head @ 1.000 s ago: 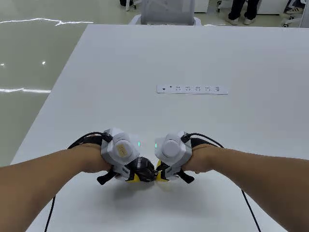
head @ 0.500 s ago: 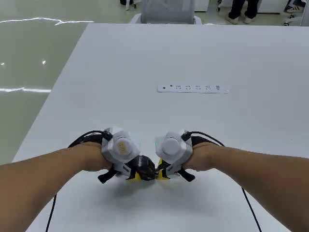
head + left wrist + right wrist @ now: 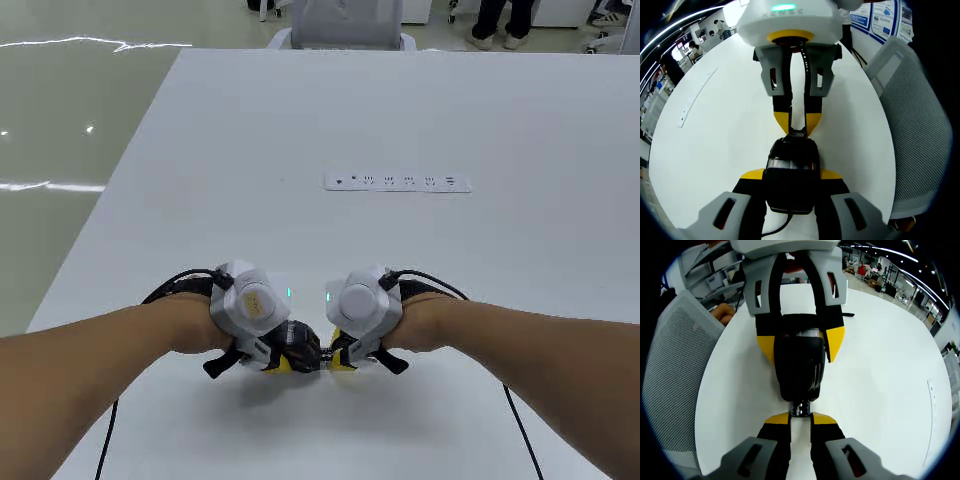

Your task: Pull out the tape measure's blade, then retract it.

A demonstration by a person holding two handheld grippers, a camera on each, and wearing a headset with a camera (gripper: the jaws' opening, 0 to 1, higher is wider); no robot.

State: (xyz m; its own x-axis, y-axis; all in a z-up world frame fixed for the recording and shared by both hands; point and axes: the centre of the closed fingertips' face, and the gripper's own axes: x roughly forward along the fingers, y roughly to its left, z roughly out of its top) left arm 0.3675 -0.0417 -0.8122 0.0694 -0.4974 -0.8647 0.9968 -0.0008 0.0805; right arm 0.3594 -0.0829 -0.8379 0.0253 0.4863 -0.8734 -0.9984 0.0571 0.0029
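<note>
Black tape measure sits clamped by its case between the yellow-tipped fingers of my left gripper, low over the white table, while my right gripper faces it, fingers almost together, nipping the blade's end hook.

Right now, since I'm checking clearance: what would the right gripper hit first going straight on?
The tape measure's black case, directly ahead of the right gripper, seemingly right at its jaws; the left gripper holds it.
</note>
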